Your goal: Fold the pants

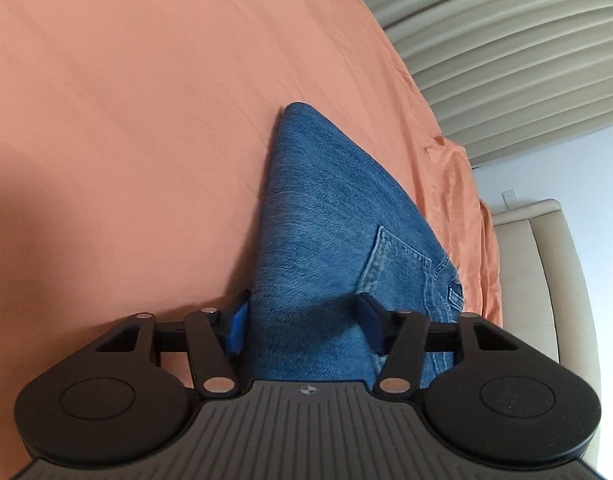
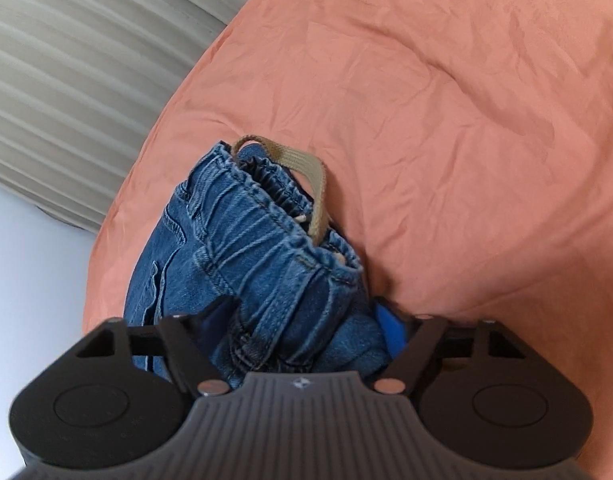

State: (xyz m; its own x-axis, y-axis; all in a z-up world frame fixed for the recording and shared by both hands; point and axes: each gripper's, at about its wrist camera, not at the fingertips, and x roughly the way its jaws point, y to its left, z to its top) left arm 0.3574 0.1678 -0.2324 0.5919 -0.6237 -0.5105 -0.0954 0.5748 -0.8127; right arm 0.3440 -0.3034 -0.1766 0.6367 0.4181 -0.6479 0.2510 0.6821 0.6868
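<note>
The blue denim pants (image 1: pixel 326 216) lie folded on an orange sheet (image 1: pixel 126 120). In the left wrist view my left gripper (image 1: pixel 302 326) has its blue pads on either side of a thick fold of denim and is shut on it; a back pocket (image 1: pixel 394 264) shows to the right. In the right wrist view my right gripper (image 2: pixel 302 330) is shut on the bunched waistband end of the pants (image 2: pixel 266 248). The elastic waistband and a tan drawstring loop (image 2: pixel 306 176) stick out beyond the fingers.
The orange sheet (image 2: pixel 466 140) covers the bed and is wrinkled on the right side. A ribbed beige curtain (image 1: pixel 506 40) hangs behind the bed, also in the right wrist view (image 2: pixel 66 80). A cream upholstered headboard (image 1: pixel 546 280) stands at the right.
</note>
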